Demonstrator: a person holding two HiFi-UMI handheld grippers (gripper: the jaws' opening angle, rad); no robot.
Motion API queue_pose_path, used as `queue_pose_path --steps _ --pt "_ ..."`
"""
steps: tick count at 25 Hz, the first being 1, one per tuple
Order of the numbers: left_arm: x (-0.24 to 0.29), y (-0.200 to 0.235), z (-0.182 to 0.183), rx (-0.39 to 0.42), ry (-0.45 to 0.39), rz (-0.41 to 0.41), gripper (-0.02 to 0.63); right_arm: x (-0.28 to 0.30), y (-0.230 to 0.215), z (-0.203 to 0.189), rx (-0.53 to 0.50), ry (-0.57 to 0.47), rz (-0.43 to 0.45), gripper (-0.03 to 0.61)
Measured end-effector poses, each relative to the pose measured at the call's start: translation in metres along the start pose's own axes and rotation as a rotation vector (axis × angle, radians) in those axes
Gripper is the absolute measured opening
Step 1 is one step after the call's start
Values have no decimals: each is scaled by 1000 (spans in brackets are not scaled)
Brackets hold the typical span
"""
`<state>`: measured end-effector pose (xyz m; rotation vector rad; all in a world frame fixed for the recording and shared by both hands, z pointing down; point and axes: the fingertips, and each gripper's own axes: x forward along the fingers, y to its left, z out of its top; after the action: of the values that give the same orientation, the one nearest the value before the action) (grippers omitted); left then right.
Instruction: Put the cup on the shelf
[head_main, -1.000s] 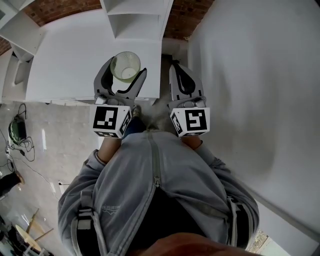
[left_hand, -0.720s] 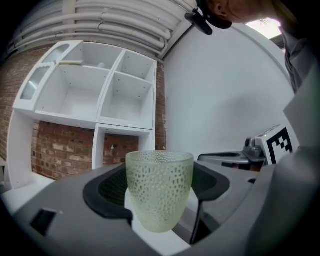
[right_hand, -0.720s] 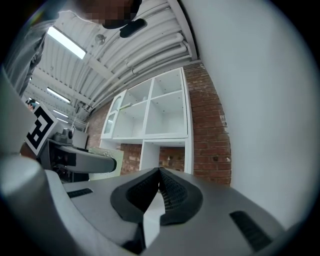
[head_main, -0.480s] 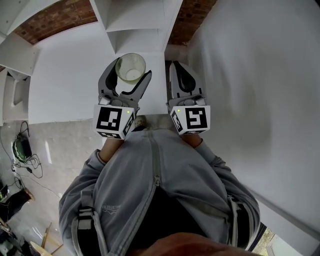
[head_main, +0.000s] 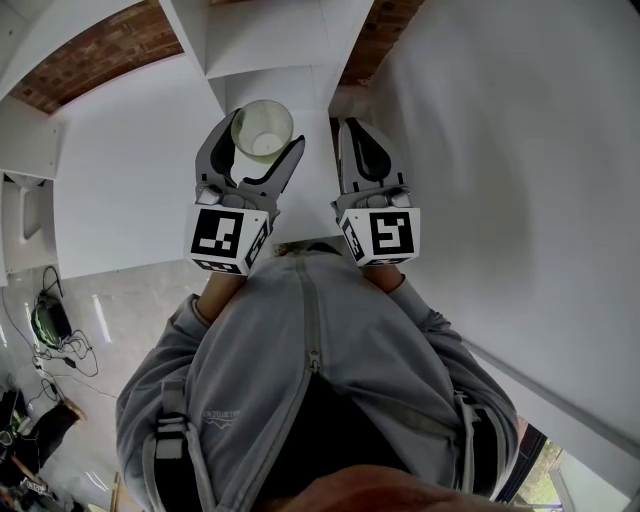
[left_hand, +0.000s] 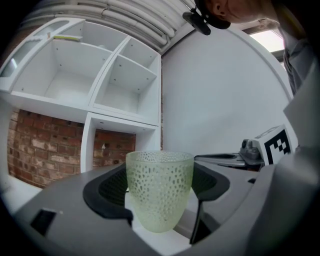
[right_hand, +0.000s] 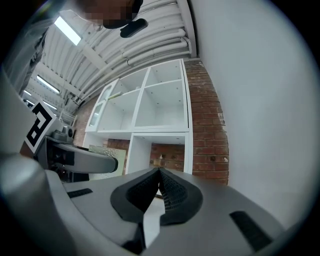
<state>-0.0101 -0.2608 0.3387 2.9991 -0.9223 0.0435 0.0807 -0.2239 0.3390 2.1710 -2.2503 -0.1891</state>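
Note:
A pale green dimpled glass cup (head_main: 263, 128) (left_hand: 160, 190) stands upright between the jaws of my left gripper (head_main: 262, 136) (left_hand: 161, 186), which is shut on it and held level. The white shelf unit (head_main: 268, 45) (left_hand: 105, 82) (right_hand: 150, 105) with several open compartments stands ahead against a brick wall. My right gripper (head_main: 352, 135) (right_hand: 159, 172) is beside the left one, shut, with nothing between its pads. In the right gripper view the cup (right_hand: 100, 151) shows only partly behind the left gripper's jaw.
A white wall (head_main: 520, 150) runs along the right. A white table top (head_main: 130, 190) lies below the grippers at the left. Cables (head_main: 55, 325) trail on the grey floor at lower left. The person's grey jacket (head_main: 320, 390) fills the lower head view.
Both grippers have moved forward toward the shelf unit, the cup still held. The table's near edge has slid back under the grippers, and the shelf looks closer.

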Motion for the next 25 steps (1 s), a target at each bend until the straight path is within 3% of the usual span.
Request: queue_pose_path --steps 25 --pt "81 21 13 2 -4 -15 377 67 -43 -4 -10 -3 57 26"
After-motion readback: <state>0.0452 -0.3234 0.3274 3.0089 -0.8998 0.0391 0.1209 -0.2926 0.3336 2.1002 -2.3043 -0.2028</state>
